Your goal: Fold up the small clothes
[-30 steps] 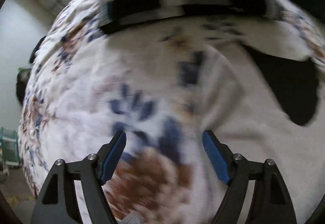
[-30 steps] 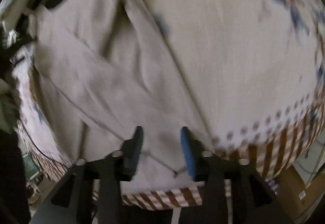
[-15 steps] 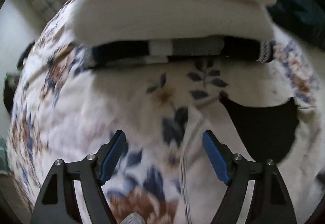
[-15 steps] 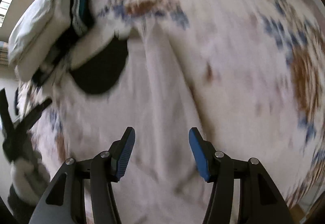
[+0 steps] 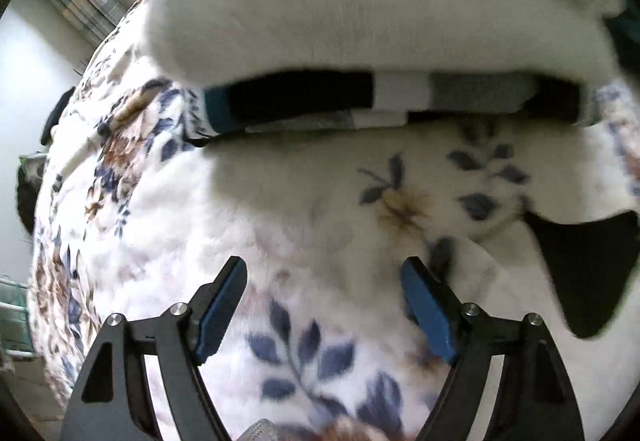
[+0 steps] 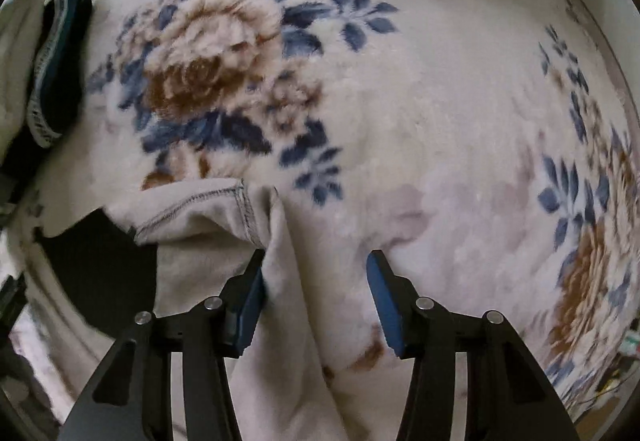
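Hovering low over the bed, both tools are spread with nothing between their pads. The right gripper (image 6: 316,277) sits right at the near edge of the pale garment (image 6: 208,225), its left pad touching a raised ridge of the cloth just below the stitched hem. A second ago this gripper was narrower and down on the flat cloth; half a second ago it was already spread, and it now arrives at the hem end. I judge that a grip has been let go and a new hold on the garment is being sought for the next fold.

The left gripper (image 5: 324,305) stands wide over the floral blanket (image 5: 168,225), with the garment off to its right, where a dark patch (image 5: 588,273) at the cloth's edge shows. Against the earlier pictures its spread is unchanged, but the view has closed in on what lies farther off: a stack of folded clothes (image 5: 380,21), a thick white piece on top and a striped band in black, white, grey and teal beneath it. That stack suggests several pieces are already done.

Farthest in the right view, a dark teal item (image 6: 60,53) lies at the blanket's left edge.

No brand, label or legible writing appears anywhere.
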